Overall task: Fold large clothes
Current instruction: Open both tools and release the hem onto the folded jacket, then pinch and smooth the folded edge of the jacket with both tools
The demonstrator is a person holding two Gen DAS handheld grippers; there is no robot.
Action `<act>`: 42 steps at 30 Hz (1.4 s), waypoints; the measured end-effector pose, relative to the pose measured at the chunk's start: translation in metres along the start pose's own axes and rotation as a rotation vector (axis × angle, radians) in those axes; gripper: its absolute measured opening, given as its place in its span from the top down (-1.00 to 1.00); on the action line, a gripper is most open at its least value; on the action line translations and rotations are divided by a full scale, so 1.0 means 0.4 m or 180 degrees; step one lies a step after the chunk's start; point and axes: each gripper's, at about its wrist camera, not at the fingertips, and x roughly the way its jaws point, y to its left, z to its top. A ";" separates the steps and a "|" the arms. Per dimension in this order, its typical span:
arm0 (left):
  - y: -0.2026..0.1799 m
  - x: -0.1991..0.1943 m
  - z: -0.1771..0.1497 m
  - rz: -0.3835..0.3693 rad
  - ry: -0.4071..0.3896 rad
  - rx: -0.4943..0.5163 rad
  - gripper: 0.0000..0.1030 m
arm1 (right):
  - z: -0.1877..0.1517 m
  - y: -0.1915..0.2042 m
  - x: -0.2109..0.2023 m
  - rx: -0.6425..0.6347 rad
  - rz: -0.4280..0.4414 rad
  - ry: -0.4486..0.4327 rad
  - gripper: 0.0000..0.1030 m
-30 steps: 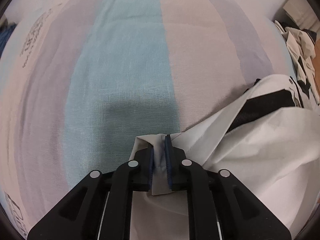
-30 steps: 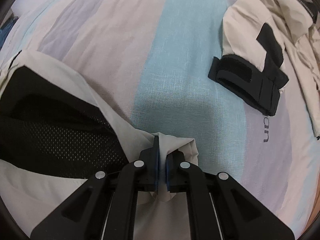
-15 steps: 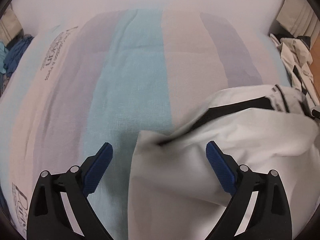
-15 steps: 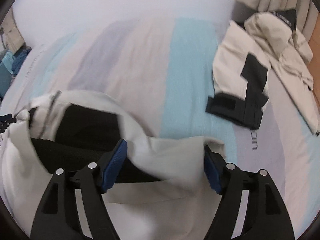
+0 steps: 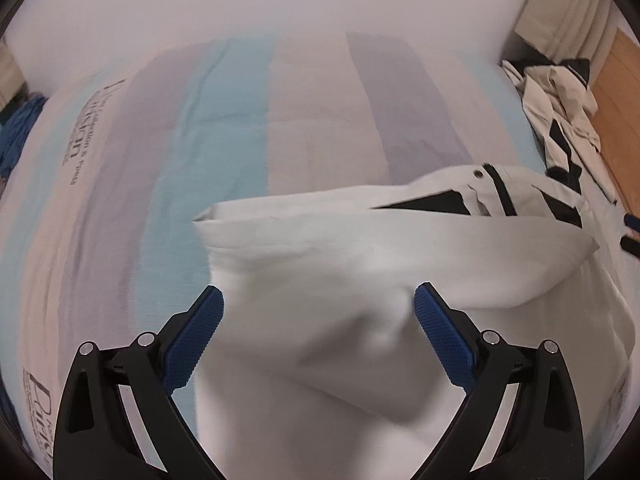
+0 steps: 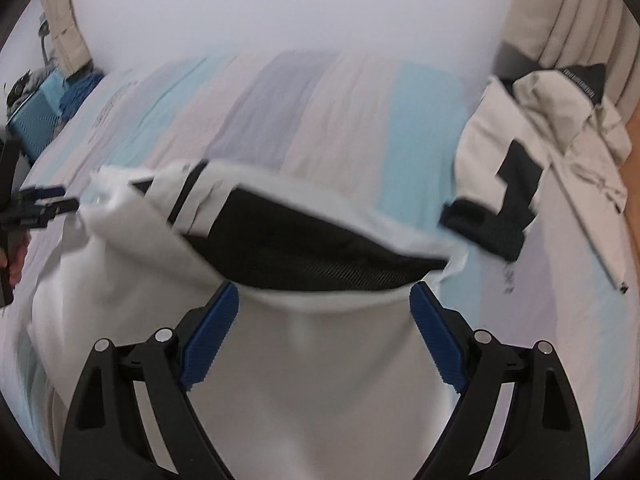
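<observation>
Garments counted: two. One white jacket (image 5: 360, 264) with black mesh lining (image 6: 320, 248), spread on the bed; one beige-and-black jacket (image 6: 532, 152), crumpled at the bed's right edge.
Jacket position, left view: fabric lies under and between the spread fingers of the left gripper (image 5: 316, 316), its folded edge ahead of the blue pads (image 5: 192, 340). Contact with the pads cannot be told.
Jacket position, right view: hem and open black lining lie just ahead of the right gripper (image 6: 324, 308), white cloth filling the gap between its fingers.
Finger state: both grippers released, jaws wide apart, nothing gripped.
Details on jacket: one snap button (image 5: 477, 175) and one black zipper strip (image 5: 500, 190) near the far edge.
Bed cover: one striped duvet (image 5: 240, 140), bands of light blue, lilac and pale pink.
Writing: dark print along the duvet's left margin (image 5: 76, 148), blurred; "Paris" seems legible at lower left (image 5: 40, 400). A label strip on the beige jacket's collar (image 6: 580, 80) is unreadable.
Other: blue cloth (image 5: 16, 136) beyond the bed's left edge.
</observation>
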 end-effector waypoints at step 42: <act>0.059 0.225 0.070 0.0423 0.0303 -0.0053 0.42 | 0.198 0.030 0.340 0.0204 0.0148 0.0530 0.29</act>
